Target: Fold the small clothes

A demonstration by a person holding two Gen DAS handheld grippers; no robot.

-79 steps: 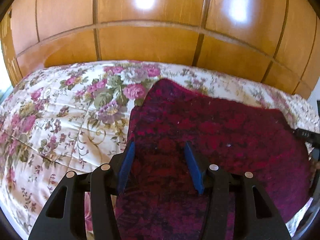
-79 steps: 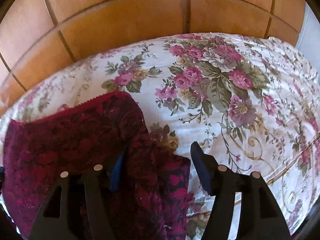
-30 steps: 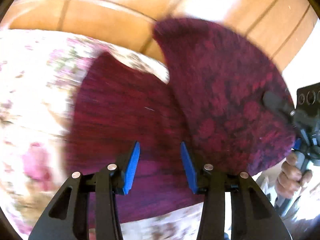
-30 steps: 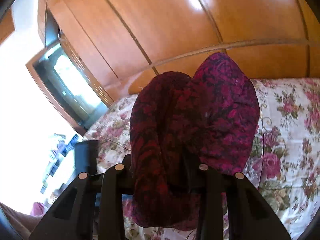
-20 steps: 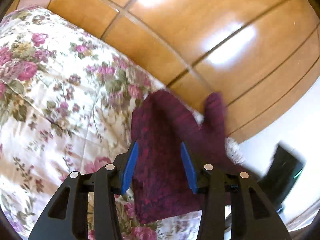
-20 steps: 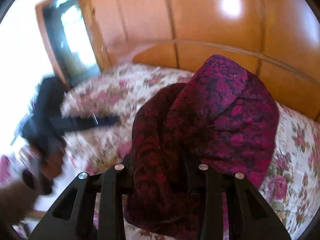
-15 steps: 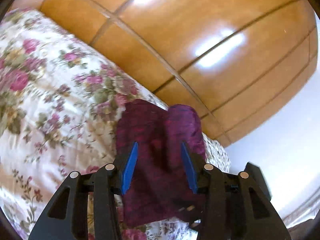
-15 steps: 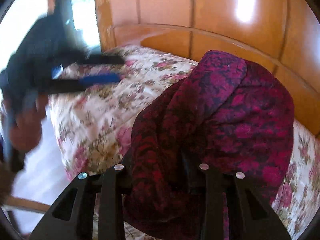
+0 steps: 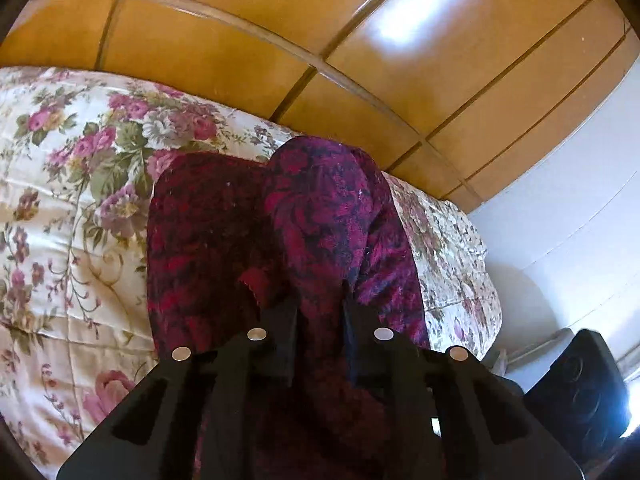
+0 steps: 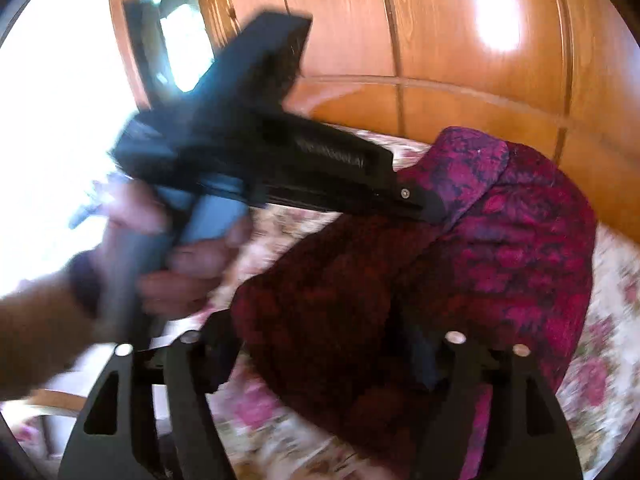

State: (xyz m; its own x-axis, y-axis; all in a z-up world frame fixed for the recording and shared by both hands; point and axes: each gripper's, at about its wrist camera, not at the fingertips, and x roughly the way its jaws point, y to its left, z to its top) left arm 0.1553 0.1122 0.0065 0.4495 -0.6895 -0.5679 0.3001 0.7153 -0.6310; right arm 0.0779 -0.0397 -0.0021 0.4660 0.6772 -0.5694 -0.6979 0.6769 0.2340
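Note:
A dark red and magenta patterned garment (image 9: 328, 208) lies bunched in two humps on the floral quilt. My left gripper (image 9: 320, 308) is closing, and the cloth is pinched between its narrow fingers. In the right wrist view that left gripper (image 10: 424, 204) reaches in from the left, held by a hand (image 10: 192, 264), with its tip in the garment (image 10: 500, 248). My right gripper (image 10: 324, 344) is opening; its fingers stand wide apart. The cloth lies loose between them and drapes over the right-hand finger, hiding its pad.
The floral quilt (image 9: 60, 208) covers the bed up to a glossy wooden panelled wall (image 9: 280, 40). The bed's corner and a white wall (image 9: 560, 220) are on the right, with a black block (image 9: 580, 392) low beside them. A bright window and a wood-framed pane (image 10: 176, 40) lie to the left.
The left gripper swung onto the garment and narrowed on the cloth. The right gripper's fingers, which gripped the cloth, have spread wide. The left gripper and hand now cross the right wrist view.

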